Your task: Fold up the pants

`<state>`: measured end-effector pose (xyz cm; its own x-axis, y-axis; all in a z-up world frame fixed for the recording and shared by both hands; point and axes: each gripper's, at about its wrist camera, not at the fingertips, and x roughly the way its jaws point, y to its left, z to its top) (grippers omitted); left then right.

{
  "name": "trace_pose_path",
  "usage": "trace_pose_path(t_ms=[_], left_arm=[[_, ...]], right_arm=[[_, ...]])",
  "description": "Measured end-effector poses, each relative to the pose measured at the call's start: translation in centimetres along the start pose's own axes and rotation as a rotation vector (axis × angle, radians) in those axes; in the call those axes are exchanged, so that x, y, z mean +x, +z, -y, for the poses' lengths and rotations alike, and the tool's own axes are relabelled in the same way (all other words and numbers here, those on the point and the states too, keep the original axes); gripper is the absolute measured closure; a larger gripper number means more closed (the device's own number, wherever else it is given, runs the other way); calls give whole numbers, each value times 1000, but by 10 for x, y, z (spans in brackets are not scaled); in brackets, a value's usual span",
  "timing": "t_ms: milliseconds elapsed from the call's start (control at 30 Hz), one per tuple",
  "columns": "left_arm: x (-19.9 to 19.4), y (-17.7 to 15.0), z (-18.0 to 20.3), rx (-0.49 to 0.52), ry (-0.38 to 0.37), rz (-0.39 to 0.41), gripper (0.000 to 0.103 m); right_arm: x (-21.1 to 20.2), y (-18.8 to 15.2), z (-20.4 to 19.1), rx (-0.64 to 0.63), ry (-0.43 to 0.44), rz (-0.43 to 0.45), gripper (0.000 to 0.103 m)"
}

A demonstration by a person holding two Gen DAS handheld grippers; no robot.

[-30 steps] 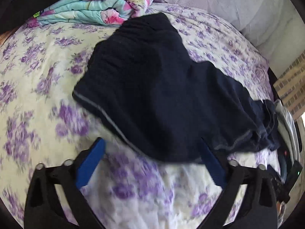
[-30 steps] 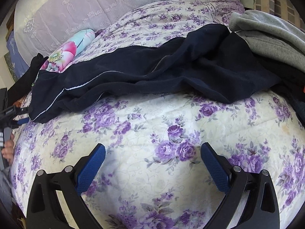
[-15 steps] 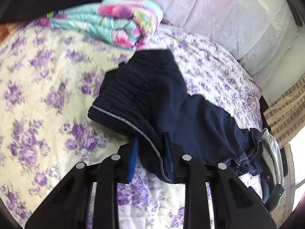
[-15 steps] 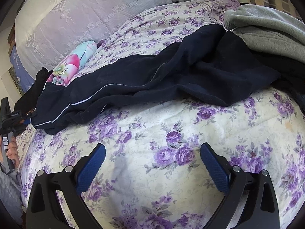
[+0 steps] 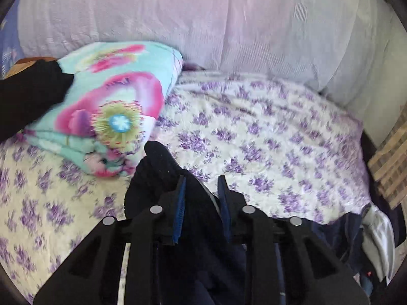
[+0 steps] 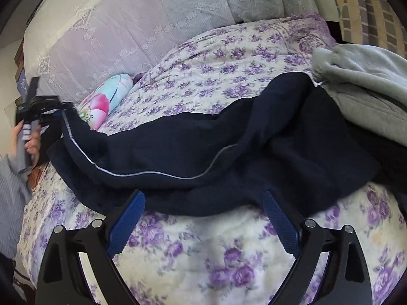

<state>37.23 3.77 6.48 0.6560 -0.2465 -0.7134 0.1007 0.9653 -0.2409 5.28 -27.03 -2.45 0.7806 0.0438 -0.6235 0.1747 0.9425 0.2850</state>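
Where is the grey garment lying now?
In the right wrist view, the grey garment lies at the upper right on the floral bedspread, with its lower edge overlapping the end of the dark pants.

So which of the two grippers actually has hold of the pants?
The left gripper: its blue pads are clamped on the navy pants at the piped edge. The right gripper is spread wide open, nothing between its pads.

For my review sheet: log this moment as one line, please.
left gripper: shut on navy pants, one end raised | right gripper: open, nothing held, at pants edge | fold: not yet made | surface: floral bedspread
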Motion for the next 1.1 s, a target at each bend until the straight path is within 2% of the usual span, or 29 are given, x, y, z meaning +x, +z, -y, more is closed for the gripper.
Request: trace_pose_path(t_ms=[33, 100, 167, 233, 367, 500, 533, 600, 667, 767, 900, 967, 1033, 1067, 1100], left_arm=[[8, 0, 0, -4, 8, -6, 73], [20, -10, 0, 26, 37, -21, 54], [22, -26, -4, 57, 60, -12, 43], [16, -40, -11, 94, 79, 10, 43], [-6, -45, -28, 81, 30, 30, 43], [-16, -53, -38, 89, 29, 22, 42], [-18, -56, -40, 92, 30, 22, 42], [-21, -63, -43, 100, 29, 18, 41], [-24, -70, -48, 102, 33, 1, 40], [-30, -84, -59, 98, 10, -31, 38], [-40, -107, -85, 87, -7, -139, 36], [-45, -116, -98, 62, -11, -188, 36], [-60, -127, -120, 8, -6, -203, 34], [-66, -132, -128, -15, -8, -203, 28], [-73, -141, -140, -49, -5, -206, 25]], right_arm=[[3, 0, -2, 0, 7, -11, 8], [12, -7, -3, -6, 3, -46, 8], [21, -15, -1, 17, 9, -91, 8], [26, -19, 3, 47, 25, -115, 8], [28, -10, 21, 119, 35, -115, 13], [27, -4, 57, 275, 107, -113, 47], [23, -6, 66, 324, 133, -117, 50], [13, -13, 73, 347, 144, -110, 50], [3, -19, 78, 364, 115, -102, 50], [-6, -26, 95, 458, 92, -73, 50], [15, -12, 107, 499, 76, -58, 50], [32, -1, 108, 498, 69, -52, 57], [41, 6, 109, 491, 92, -54, 90], [44, 6, 108, 500, 116, -57, 95], [42, 6, 106, 502, 141, -51, 96]])
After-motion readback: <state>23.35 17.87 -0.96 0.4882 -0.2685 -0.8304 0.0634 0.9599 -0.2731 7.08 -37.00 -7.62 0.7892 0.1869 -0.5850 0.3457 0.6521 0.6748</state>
